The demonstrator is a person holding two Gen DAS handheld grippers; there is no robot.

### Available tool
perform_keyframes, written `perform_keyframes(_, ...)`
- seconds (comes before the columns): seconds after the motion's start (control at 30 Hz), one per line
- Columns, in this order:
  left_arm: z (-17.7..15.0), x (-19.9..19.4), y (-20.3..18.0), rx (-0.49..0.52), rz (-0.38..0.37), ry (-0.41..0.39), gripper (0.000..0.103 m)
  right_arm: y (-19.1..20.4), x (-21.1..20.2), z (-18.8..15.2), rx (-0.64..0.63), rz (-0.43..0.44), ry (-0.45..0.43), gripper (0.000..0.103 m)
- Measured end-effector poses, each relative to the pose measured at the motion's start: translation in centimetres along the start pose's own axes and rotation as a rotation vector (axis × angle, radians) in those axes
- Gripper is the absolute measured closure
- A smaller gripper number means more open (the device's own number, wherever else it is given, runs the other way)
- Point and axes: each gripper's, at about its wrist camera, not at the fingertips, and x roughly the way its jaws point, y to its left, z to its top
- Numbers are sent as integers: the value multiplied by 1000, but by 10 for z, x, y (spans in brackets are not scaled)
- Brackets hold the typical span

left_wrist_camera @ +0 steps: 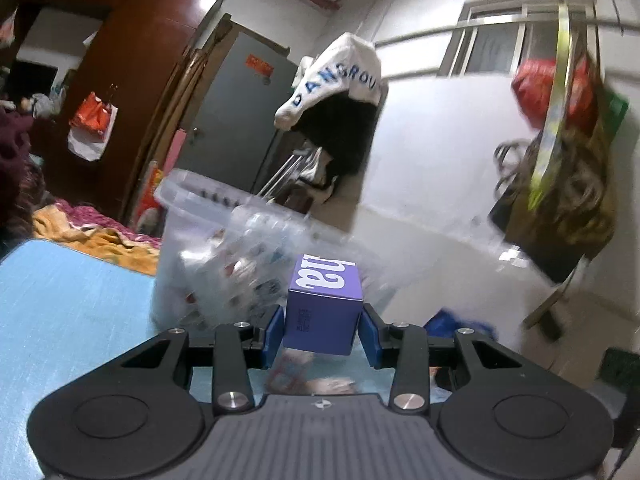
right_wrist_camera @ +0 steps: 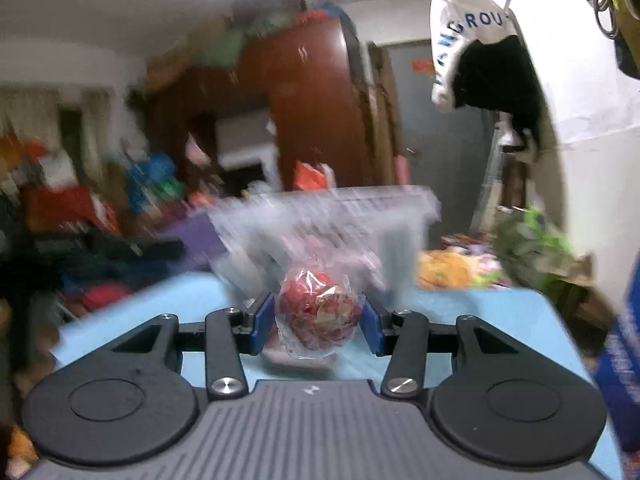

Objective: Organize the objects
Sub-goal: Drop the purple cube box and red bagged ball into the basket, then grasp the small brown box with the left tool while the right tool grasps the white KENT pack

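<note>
My left gripper (left_wrist_camera: 322, 326) is shut on a small purple box (left_wrist_camera: 324, 312) with white letters on top, held above the light blue table (left_wrist_camera: 68, 304). Just beyond it stands a clear plastic storage bin (left_wrist_camera: 224, 240) with several small packets inside, blurred. My right gripper (right_wrist_camera: 317, 322) is shut on a round red-and-white ball wrapped in clear plastic (right_wrist_camera: 318, 314), lifted over the same table (right_wrist_camera: 500, 320). The clear bin (right_wrist_camera: 340, 220) sits right behind that ball, smeared by motion.
A white cloth with blue letters (left_wrist_camera: 340, 76) hangs over a dark garment on the wall. A brown wardrobe (left_wrist_camera: 132, 60) and grey door (left_wrist_camera: 236, 112) stand behind. Orange bedding (left_wrist_camera: 100, 240) lies past the table's far edge. Small packets (left_wrist_camera: 304, 376) lie on the table under the left gripper.
</note>
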Motion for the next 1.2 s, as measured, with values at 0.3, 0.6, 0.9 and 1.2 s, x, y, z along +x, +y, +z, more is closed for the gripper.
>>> perform_keyframes(0.3, 115, 58, -8, -3, 208, -1, 58, 5, 112, 116, -84, -41, 91, 53)
perform_keyframes(0.6, 117, 114, 20, 20, 301, 125, 23, 10, 126, 110, -145, -145, 108, 0)
perform_keyframes(0.9, 25, 37, -38, 272, 224, 117, 7, -26, 62, 30, 22, -114, 256, 0)
perform_keyframes(1.2, -18, 114, -30, 229, 276, 365, 43, -46, 70, -3, 154, -88, 329, 0)
